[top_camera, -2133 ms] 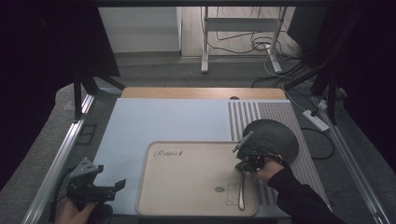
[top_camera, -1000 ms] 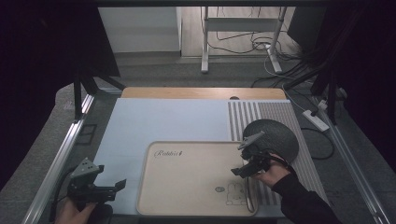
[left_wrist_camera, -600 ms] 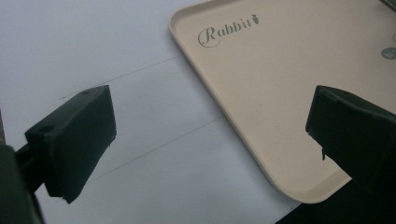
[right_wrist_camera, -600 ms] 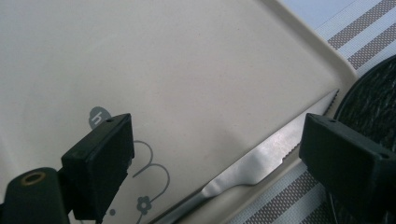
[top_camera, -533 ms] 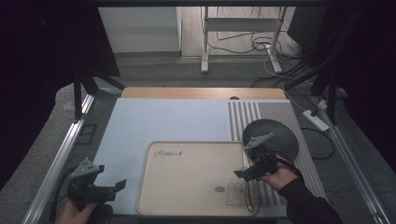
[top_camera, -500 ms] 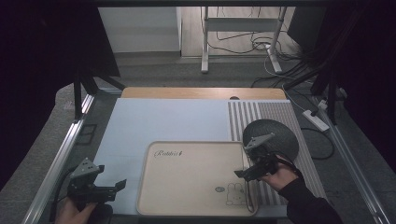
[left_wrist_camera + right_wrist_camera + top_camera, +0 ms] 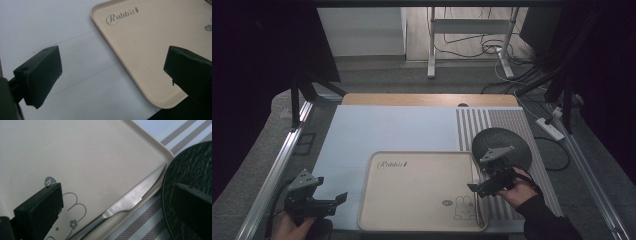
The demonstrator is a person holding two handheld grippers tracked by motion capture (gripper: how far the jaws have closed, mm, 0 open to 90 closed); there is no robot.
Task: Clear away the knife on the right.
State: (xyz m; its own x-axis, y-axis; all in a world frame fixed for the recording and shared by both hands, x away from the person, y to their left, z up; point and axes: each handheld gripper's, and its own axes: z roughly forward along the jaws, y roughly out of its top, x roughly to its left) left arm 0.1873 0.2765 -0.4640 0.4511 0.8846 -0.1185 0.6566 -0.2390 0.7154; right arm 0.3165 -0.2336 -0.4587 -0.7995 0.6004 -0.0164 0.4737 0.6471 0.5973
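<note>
A: Biggest first; pale blue table mat (image 7: 382,130) covers most of the table, with a striped placemat (image 7: 512,125) on its right side.

B: Then the beige tray (image 7: 422,190) printed "Rabbit", lying near the front edge between the two hands; a dark round plate (image 7: 507,142) sits on the striped placemat just beside the tray's far right corner.

A: Grippers?

B: Right gripper (image 7: 482,186) hovers over the tray's right rim, held in the person's right hand (image 7: 522,187); its jaws have just been opening and now stand wide, nothing between the pads. Left gripper (image 7: 337,199) sits at the front left off the tray; jaws wide apart, gripping nothing; mat and tray corner below it in the left gripper view.

A: Smallest?

B: Knife (image 7: 130,202); lies flat along the inside of the tray's right rim, serrated blade tip pointing toward the plate; free of both jaws; handle end runs out of the right gripper view.
</note>
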